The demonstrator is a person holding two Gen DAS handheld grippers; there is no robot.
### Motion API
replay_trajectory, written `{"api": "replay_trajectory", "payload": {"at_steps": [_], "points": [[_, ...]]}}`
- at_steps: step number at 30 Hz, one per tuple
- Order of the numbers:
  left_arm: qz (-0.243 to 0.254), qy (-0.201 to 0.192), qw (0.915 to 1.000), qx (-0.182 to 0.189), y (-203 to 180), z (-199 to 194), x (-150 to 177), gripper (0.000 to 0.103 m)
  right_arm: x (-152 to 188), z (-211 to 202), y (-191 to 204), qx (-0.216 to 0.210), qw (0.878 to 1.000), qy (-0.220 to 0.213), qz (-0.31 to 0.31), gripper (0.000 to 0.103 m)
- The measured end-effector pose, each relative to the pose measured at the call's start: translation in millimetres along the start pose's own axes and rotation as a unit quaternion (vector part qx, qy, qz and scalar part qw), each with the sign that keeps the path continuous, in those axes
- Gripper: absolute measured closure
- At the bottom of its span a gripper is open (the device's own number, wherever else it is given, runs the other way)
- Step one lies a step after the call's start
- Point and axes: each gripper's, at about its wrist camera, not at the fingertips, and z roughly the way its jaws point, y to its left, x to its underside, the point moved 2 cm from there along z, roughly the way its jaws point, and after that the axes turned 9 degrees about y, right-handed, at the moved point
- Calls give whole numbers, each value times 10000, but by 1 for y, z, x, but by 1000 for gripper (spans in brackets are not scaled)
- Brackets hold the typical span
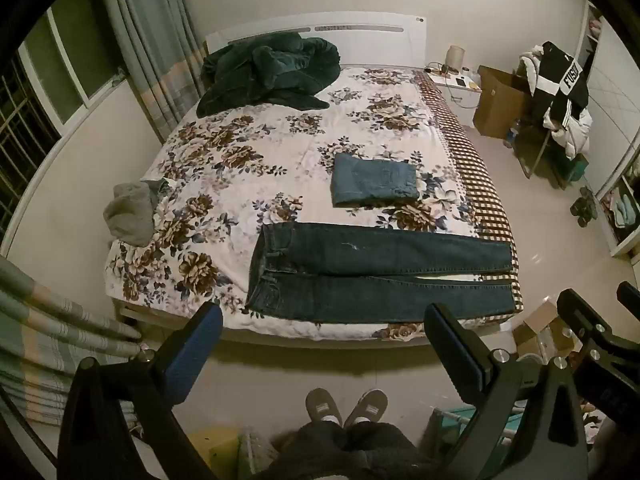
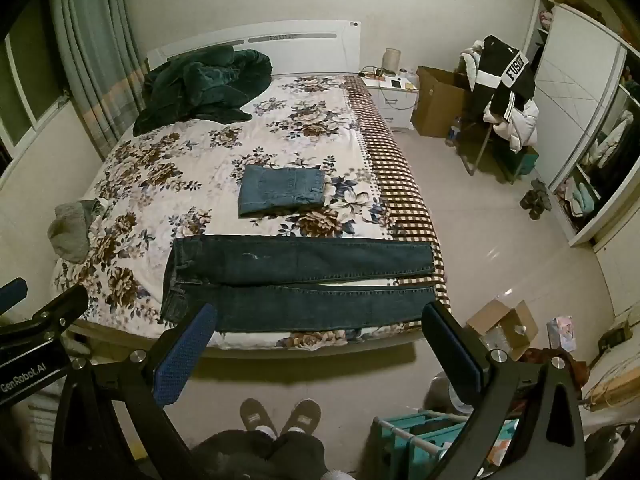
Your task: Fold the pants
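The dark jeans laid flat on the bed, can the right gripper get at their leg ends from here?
Probably yes. The right gripper is open and empty, and the dark jeans lie flat at the bed's near edge with nothing on them.

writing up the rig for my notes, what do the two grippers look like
Both match: the left gripper and right gripper have black angular frames with silver bolts, and flat fingers faced with blue textured pads. White "GenRobot.AI" lettering marks the left one's body. No cables or sleeves show.
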Motion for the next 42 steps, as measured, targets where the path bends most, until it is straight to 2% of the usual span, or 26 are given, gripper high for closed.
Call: {"api": "replay_trajectory", "payload": {"at_steps": [42], "points": [[-15,-132,9999,7,0,-2,-6,0,2,-9,3,-67,10000,-45,18,0]]}}
